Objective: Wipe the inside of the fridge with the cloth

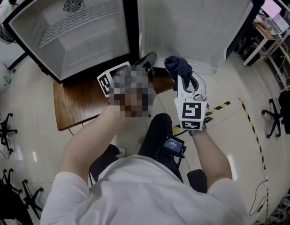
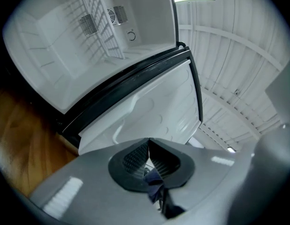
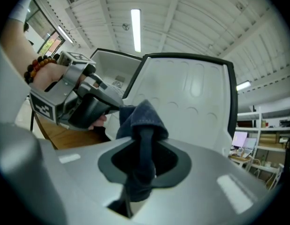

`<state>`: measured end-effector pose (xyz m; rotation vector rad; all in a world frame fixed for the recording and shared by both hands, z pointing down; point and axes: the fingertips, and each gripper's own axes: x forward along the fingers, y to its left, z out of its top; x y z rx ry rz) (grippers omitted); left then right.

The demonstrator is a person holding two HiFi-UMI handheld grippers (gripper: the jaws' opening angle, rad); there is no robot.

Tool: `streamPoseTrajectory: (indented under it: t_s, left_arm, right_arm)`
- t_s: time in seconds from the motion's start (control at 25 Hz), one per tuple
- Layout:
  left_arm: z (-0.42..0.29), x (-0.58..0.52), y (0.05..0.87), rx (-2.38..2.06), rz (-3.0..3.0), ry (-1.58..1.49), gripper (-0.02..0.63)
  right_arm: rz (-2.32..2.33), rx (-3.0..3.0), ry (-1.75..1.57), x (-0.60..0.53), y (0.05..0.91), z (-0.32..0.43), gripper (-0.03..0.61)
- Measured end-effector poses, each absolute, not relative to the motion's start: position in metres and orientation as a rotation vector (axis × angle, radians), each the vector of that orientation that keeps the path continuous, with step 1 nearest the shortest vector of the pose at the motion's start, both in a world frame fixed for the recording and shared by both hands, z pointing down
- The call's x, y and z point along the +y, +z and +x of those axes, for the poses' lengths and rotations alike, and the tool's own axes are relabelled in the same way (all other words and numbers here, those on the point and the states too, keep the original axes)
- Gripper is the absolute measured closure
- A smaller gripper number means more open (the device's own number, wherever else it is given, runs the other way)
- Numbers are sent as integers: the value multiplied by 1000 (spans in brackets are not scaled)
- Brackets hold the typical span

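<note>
The small fridge (image 1: pixel 84 36) stands open on a wooden table (image 1: pixel 79 102), its white inside bare but for a wire shelf (image 1: pixel 74 25). Its door (image 1: pixel 192 22) is swung wide to the right. My right gripper (image 1: pixel 183 81) is shut on a dark blue cloth (image 1: pixel 178 67), which bunches up past the jaws (image 3: pixel 144 111), in front of the door's inner side (image 3: pixel 192 102). My left gripper (image 1: pixel 148 60) is held level just left of the cloth with its pads (image 2: pixel 135 156) closed together and nothing clamped at the tips. It faces the gap between the fridge (image 2: pixel 56 55) and the door (image 2: pixel 154 107).
Yellow-black tape (image 1: pixel 250 121) runs across the pale floor at the right. Office chairs (image 1: pixel 276 116) and a desk with a monitor (image 1: pixel 271 18) stand further right. More chair bases (image 1: pixel 4 128) are at the left edge.
</note>
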<state>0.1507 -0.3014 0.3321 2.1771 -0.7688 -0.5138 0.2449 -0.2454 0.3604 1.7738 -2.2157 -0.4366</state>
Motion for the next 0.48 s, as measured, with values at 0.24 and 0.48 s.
streamPoseTrajectory:
  t_s: [0.24, 0.48]
  left_arm:
    - [171, -311, 375, -725, 2048, -444, 456]
    - [166, -341, 385, -812, 1996, -507, 531]
  right_arm:
    - [1797, -2207, -433, -237, 361, 256, 515]
    - [1818, -2205, -433, -234, 358, 265, 515]
